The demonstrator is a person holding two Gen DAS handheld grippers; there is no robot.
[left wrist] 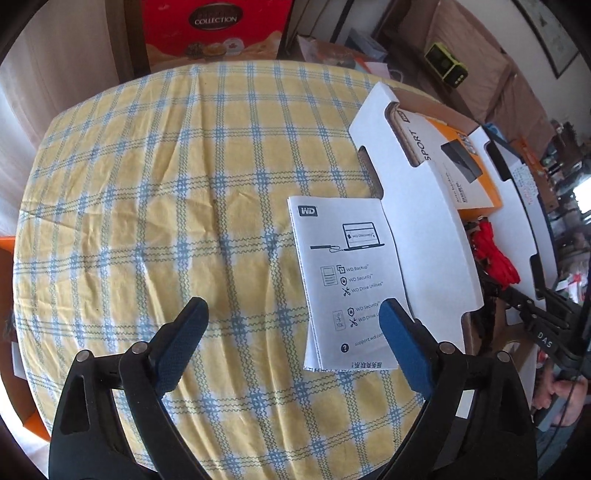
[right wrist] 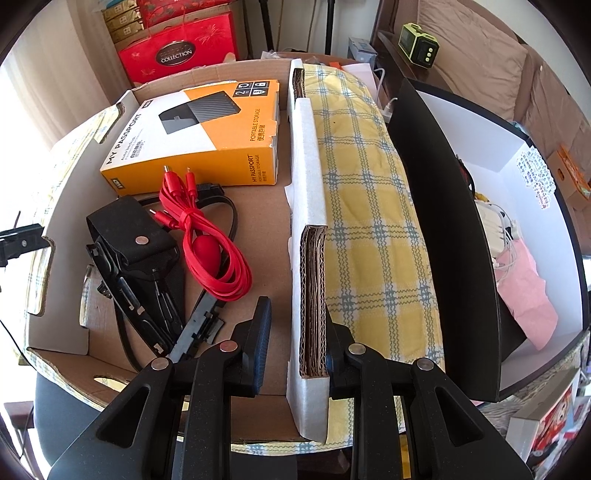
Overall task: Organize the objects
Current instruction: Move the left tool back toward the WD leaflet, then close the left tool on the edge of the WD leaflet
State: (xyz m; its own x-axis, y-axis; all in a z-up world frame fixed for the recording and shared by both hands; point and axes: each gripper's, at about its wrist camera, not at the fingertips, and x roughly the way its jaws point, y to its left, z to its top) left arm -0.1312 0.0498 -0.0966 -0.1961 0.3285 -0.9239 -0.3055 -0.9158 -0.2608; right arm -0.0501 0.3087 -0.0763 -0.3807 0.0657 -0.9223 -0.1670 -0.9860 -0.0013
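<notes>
A white WD booklet (left wrist: 347,273) lies flat on the yellow-and-blue checked tablecloth (left wrist: 166,184), beside a shallow cardboard box (left wrist: 424,229). My left gripper (left wrist: 293,310) hovers open just over the cloth; its right fingertip (left wrist: 395,321) overlaps the booklet's lower right corner and nothing is between the fingers. In the right wrist view the box wall (right wrist: 314,295) runs between the fingers of my right gripper (right wrist: 299,317), which is shut on it. Inside the box lie an orange My Passport carton (right wrist: 199,136), a coiled red cable (right wrist: 210,254) and a black pouch (right wrist: 136,236) with black straps.
To the right of the cardboard box stands a black-walled, white-lined box (right wrist: 454,221) holding a pink item (right wrist: 524,288) and white cables. A red gift bag (left wrist: 214,33) stands behind the table. A green device (left wrist: 447,66) rests on furniture at the back.
</notes>
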